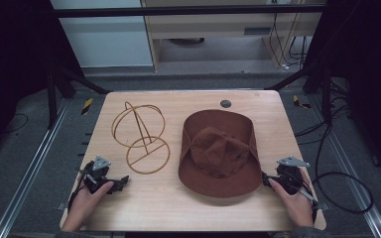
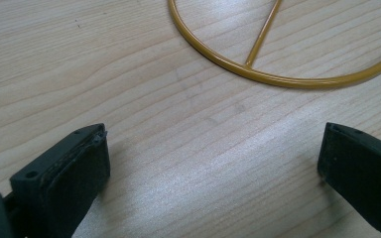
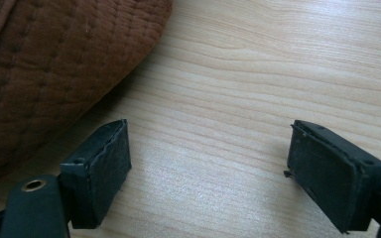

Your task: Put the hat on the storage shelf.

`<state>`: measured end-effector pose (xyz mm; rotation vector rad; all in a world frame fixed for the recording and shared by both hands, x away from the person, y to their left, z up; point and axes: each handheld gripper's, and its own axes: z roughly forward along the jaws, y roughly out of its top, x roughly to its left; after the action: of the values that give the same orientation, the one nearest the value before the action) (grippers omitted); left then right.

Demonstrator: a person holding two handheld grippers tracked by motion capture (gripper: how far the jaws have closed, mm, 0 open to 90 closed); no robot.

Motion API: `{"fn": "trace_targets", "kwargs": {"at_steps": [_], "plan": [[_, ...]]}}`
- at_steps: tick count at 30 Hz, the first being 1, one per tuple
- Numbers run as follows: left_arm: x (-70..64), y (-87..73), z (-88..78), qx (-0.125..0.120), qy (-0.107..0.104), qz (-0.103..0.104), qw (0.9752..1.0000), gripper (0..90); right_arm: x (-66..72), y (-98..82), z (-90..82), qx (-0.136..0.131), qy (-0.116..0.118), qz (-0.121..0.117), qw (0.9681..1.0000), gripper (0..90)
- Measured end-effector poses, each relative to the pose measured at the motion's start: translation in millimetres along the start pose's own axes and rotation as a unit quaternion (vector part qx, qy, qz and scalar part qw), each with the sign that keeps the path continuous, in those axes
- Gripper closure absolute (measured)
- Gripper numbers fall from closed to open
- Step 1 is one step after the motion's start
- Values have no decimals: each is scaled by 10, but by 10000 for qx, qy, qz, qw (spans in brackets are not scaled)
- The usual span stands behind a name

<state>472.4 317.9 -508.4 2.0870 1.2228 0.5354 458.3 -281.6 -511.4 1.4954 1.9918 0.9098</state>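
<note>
Room: dark frame rails and loose cables ring a grey carpeted floor; pale cabinets stand at the back.
Surface: one light wooden table [image 1: 188, 208] with rounded corners, and a small dark round plug [image 1: 225, 103] beyond the hat's far edge.
Count: one hat, one stand, two grippers, two hands.
Hat: a brown quilted wide-brimmed hat [image 1: 220, 152] lies crown up on the table.
Stand: a gold wire hat stand [image 1: 141, 138] sits just beside the hat, on its left, apart from it; a round base ring lies flat with a stem rising to wire hoops.
Left gripper [image 1: 123, 181]: held in the left hand [image 1: 87, 201], it rests on the table near the stand's base ring, well apart from the hat, jaws spread wide over bare wood.
Right gripper [image 1: 266, 179]: held in the right hand [image 1: 293, 201], close by the hat's near right brim, jaws wide apart with nothing between them.
Cut off: in the left gripper view the stand's ring runs out of frame; in the right gripper view only a piece of the hat's brim is seen.
</note>
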Motion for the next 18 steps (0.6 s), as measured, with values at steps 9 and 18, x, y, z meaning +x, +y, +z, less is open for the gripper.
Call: {"fn": "trace_targets", "kwargs": {"at_steps": [9,18], "plan": [[-15,-7,-6,-7,21,-29,10000,0,-9,4,-14,87,4,-26,10000,147],[-31,-20,-17,-13,-2,-32,10000,0,0,-17,-285,-144,-203,-118,9996,161]]}}
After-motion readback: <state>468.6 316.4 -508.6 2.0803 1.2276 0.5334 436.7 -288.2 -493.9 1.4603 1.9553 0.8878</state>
